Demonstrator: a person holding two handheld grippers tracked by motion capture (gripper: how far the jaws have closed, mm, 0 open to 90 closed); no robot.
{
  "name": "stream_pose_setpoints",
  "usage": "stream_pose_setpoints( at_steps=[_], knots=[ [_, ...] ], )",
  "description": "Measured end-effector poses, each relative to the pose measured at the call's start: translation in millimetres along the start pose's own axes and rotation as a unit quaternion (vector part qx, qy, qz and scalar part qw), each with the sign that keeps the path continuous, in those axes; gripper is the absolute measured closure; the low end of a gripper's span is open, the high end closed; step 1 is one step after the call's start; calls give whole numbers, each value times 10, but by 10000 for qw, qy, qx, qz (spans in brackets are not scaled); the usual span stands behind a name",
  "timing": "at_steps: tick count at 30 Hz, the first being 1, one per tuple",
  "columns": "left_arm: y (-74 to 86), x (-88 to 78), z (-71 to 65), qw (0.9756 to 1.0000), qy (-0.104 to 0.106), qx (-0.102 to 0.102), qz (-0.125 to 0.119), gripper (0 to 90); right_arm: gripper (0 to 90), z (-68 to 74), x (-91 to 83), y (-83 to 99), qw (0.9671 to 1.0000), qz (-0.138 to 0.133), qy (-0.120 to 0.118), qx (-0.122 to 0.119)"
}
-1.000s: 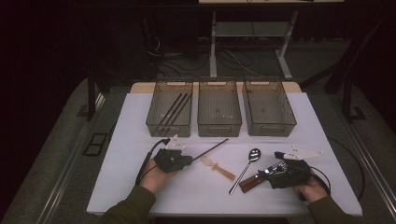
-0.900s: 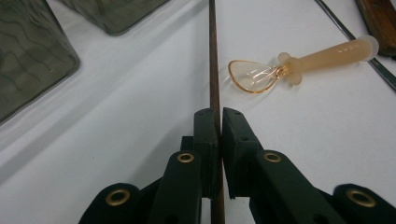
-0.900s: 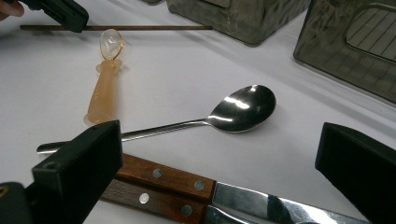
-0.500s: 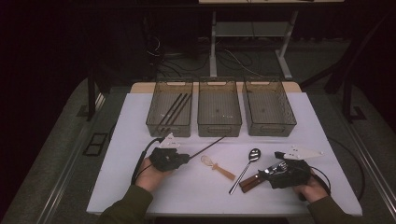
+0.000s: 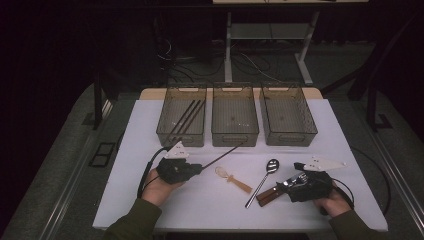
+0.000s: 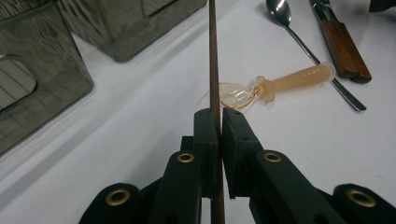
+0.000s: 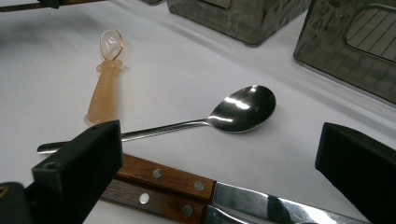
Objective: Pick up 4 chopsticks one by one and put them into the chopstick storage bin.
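Since the earlier frame my left gripper (image 5: pixel 199 166) has lifted the chopstick (image 5: pixel 220 154) toward the left bin (image 5: pixel 181 134), at lower left, jaws clamped on it. Small spoon (image 5: pixel 233 179) and metal spoon (image 5: pixel 261 181) lie at centre. My right gripper (image 5: pixel 292 181), lower right, stands open over the wooden-handled cutlery (image 7: pixel 163 184).

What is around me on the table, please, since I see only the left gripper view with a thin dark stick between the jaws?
Observer: Three clear grey plastic bins stand in a row at the far side of the white table.
Operator: Is anything in them?
Observer: The left bin holds more thin dark sticks.
Operator: And the other hand-held gripper?
Observer: The right hand-held gripper stands open over wooden-handled cutlery, beside a steel spoon.
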State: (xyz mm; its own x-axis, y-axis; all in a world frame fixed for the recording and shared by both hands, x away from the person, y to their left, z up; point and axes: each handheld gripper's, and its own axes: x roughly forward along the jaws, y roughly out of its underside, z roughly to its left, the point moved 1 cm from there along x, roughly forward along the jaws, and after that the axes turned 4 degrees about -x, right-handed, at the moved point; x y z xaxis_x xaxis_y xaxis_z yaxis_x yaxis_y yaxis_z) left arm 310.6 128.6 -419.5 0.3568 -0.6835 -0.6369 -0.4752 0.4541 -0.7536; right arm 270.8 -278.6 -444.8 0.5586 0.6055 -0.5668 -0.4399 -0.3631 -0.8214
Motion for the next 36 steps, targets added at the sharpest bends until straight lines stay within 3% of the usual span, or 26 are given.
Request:
stream_pose_setpoints(
  at_steps=[14, 36],
  knots=[
    [-8, -167, 85, 9993, -82, -171, -320, 843, 8, 0, 0, 0, 10000, -5, -5, -2],
    [12, -399, 325, 9965, -437, -434, -565, 844, 8, -3, 0, -1, 10000, -15, -8, 7]
  ],
)
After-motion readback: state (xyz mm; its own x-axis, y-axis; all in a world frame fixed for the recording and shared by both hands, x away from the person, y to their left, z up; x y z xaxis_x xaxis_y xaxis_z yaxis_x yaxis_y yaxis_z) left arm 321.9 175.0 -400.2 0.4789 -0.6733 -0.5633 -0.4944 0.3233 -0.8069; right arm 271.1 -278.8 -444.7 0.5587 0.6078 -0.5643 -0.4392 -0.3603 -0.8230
